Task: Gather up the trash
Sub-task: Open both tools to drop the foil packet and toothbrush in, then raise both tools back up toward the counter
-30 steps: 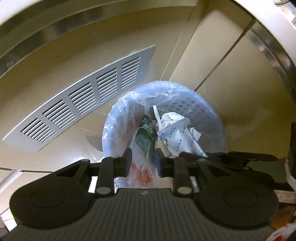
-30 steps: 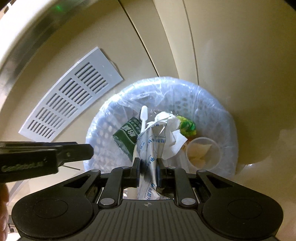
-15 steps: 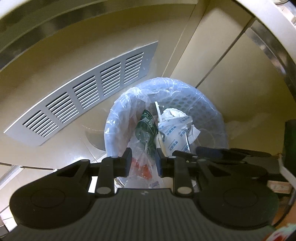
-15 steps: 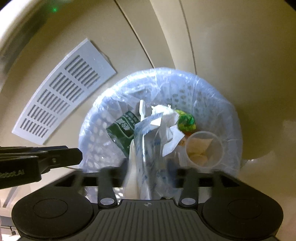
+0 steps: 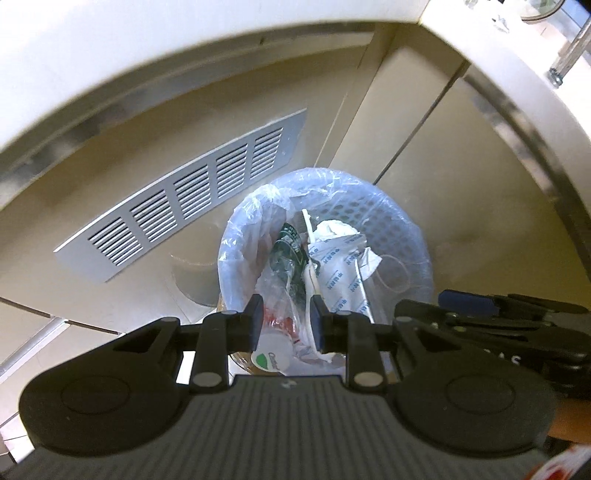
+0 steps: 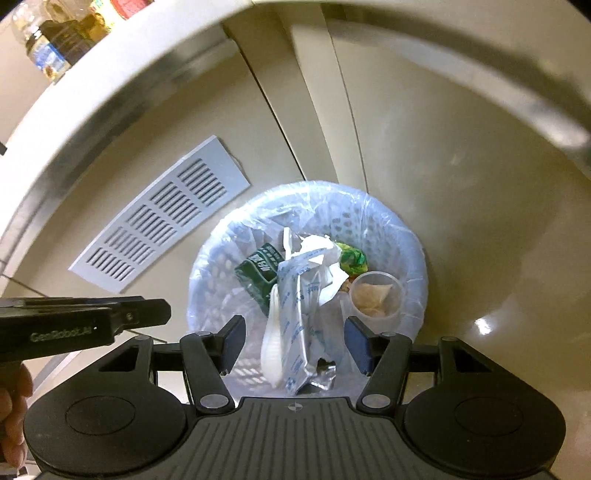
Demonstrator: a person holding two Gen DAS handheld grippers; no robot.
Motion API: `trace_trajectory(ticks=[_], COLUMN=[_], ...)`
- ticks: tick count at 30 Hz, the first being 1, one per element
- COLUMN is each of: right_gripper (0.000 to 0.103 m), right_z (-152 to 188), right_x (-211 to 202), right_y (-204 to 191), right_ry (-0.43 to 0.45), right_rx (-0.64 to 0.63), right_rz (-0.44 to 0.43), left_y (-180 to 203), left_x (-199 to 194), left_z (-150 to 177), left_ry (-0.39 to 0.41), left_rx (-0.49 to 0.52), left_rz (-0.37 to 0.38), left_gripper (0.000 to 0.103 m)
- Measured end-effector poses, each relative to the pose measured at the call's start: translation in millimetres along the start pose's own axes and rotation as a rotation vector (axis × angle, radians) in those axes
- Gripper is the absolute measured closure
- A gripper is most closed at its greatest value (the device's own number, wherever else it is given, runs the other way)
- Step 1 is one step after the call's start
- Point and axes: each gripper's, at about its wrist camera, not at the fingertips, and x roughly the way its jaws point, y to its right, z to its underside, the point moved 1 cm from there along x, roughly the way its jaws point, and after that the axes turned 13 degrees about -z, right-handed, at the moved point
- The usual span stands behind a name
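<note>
A white perforated trash bin lined with a clear bag (image 6: 388, 221) stands on the floor below both grippers; it also shows in the left wrist view (image 5: 399, 221). Inside lie a green carton (image 6: 258, 273), a white wrapper with blue print (image 6: 295, 317), a white plastic spoon (image 6: 271, 350), crumpled tissue (image 6: 317, 247), a green-yellow wrapper (image 6: 351, 258) and a clear cup (image 6: 376, 295). My right gripper (image 6: 295, 347) is open above the bin, with the wrapper and spoon loose between its fingers. My left gripper (image 5: 286, 326) is shut on a clear plastic bag (image 5: 280, 295) of red and white scraps, over the bin's left rim.
A grey vent grille (image 5: 184, 192) is set in the beige cabinet base behind the bin. Cabinet doors (image 6: 424, 129) rise behind and right. A countertop edge (image 6: 92, 74) overhangs, with bottles (image 6: 48, 33) on it. Beige floor (image 6: 498, 295) surrounds the bin.
My right gripper has opened and let go of the printed wrapper, which now sits in the bin. Both grippers have risen away from the bin. The left still holds its bag.
</note>
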Motion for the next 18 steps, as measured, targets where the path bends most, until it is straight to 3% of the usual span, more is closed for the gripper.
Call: trace_trajectory(ticks=[18], right_gripper=[0.043], right_z=[-20.9], right_x=[-80.8], right_y=[-45.4], right_ry=[0.077], right_rx=[-0.069], right_rz=[0.012], left_y=[3.9], left_x=[-71.5], left_z=[-4.7], left_ry=[0.110], left_rx=[0.045], left_rz=[0.031], left_gripper=[0.073])
